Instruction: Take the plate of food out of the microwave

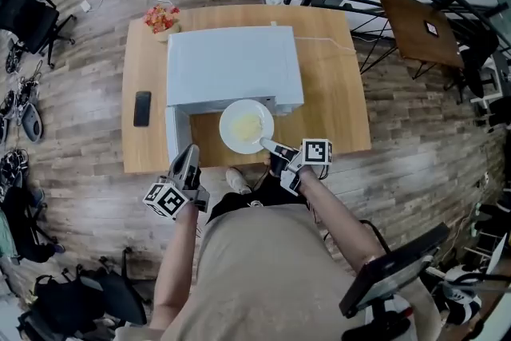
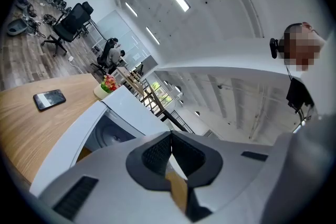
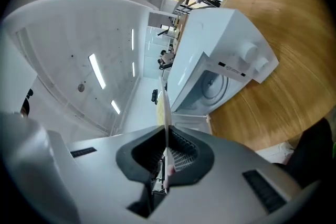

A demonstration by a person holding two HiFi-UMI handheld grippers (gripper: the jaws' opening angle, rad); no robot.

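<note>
Nearest, the left gripper [image 1: 188, 160] is seen closed on nothing beside the open door [image 1: 172, 133]. The right gripper [image 1: 270, 146] is clamped on the near-right rim of the plate of food [image 1: 246, 125], carried just beyond it above the tabletop's [image 1: 339, 112] near edge, seemingly clear of the microwave [image 1: 231, 64].

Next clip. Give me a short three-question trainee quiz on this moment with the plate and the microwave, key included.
1. True or false: the right gripper is clamped on the rim of the plate.
2. Where does the phone lie? A) on the table, left of the microwave in the head view B) on top of the microwave C) inside the microwave
3. Fill in: the left gripper holds ____.
Key: 1 true; 2 A; 3 nothing.
</note>
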